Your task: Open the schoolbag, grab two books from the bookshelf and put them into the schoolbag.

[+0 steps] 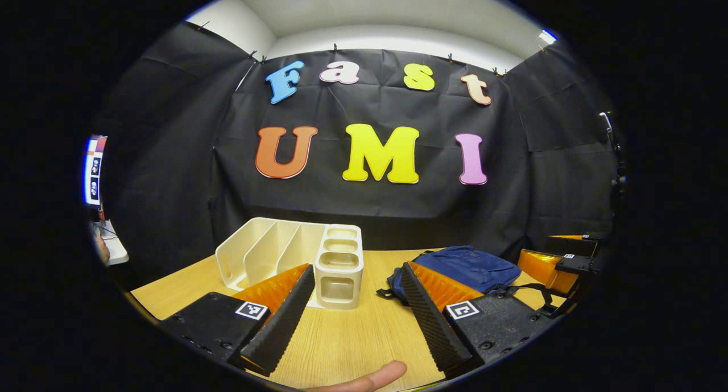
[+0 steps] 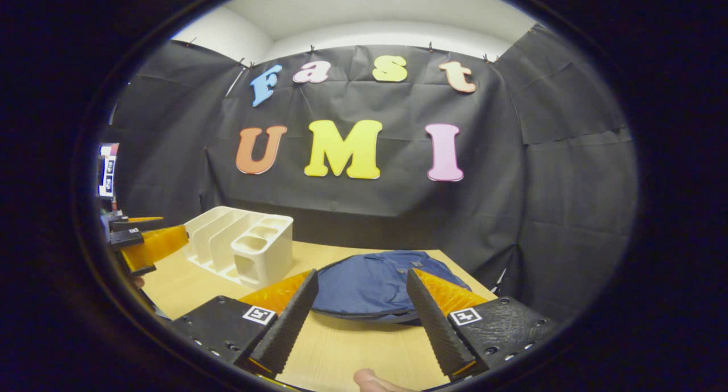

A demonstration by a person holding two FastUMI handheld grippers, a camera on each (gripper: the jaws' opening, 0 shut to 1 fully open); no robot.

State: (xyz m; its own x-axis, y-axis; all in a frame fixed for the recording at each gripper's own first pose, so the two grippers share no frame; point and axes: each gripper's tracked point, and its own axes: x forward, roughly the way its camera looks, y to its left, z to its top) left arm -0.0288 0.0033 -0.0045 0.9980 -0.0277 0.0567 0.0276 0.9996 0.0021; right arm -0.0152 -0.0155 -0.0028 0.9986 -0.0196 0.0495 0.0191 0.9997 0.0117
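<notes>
Both grippers, left gripper (image 1: 352,324) and right gripper (image 2: 355,324), gape wide, holding nothing. Beyond them lie the blue schoolbag (image 2: 375,287) and white bookshelf (image 1: 290,255) on the table (image 1: 352,335).

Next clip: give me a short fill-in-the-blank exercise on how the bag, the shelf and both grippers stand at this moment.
1. The blue schoolbag lies flat on the wooden ____.
2. The slots of the white bookshelf hold ____ books.
3. The fingers of the left gripper and the right gripper are spread ____, holding nothing.
4. The bookshelf stands to the ____ of the schoolbag in the right gripper view.

Missing words: table; no; open; left
</notes>
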